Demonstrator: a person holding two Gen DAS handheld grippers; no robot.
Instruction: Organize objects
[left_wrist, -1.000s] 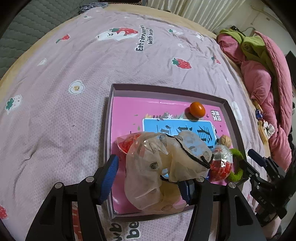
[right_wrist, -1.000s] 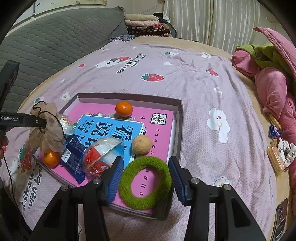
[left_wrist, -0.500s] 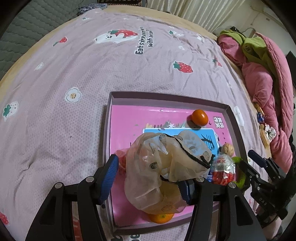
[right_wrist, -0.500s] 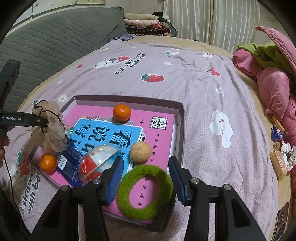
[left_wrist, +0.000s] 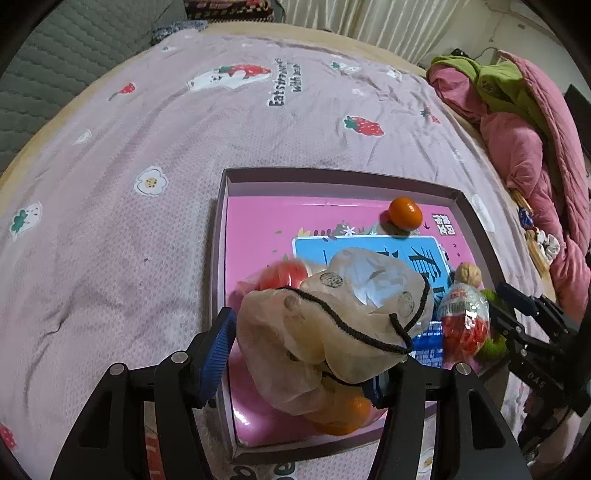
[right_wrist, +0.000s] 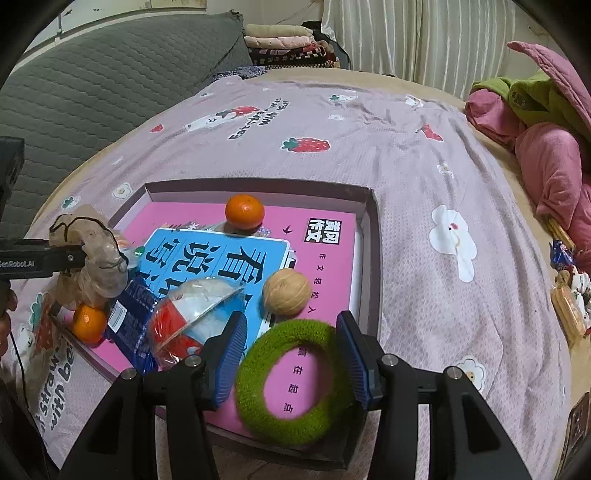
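**Left wrist and right wrist views: two grippers over a tray on a bed**

Left wrist view looks down on a bed covered by a pale pink sheet (left_wrist: 110, 229) printed with strawberries, flowers and English words. A shallow box tray (left_wrist: 332, 176) with a purple rim lies on the sheet, its floor filled by a pink and blue book cover (right_wrist: 221, 258). The left gripper (left_wrist: 301, 358) has its blue-padded fingers part-way apart; a crumpled beige drawstring bag (left_wrist: 332, 317) hangs between them over the tray's near end, but whether the pads press on it cannot be told (the bag hides the right-hand pad). An orange (left_wrist: 343, 413) sits under the bag, another orange (left_wrist: 405, 215) near the tray's far edge.

Right wrist view shows the right gripper (right_wrist: 291, 354) with its fingers either side of a fuzzy green ring (right_wrist: 255, 391) at the tray's near right corner; firm contact cannot be told. Just beyond lie a walnut (right_wrist: 286, 291), a red and white wrapped snack (right_wrist: 192, 314) and a blue packet (right_wrist: 129, 317).

Around the bed: a grey quilted headboard (right_wrist: 92, 92), folded blankets (right_wrist: 288, 40), pale curtains (right_wrist: 424, 37), and pink and green bedding (right_wrist: 546, 147) heaped at the right
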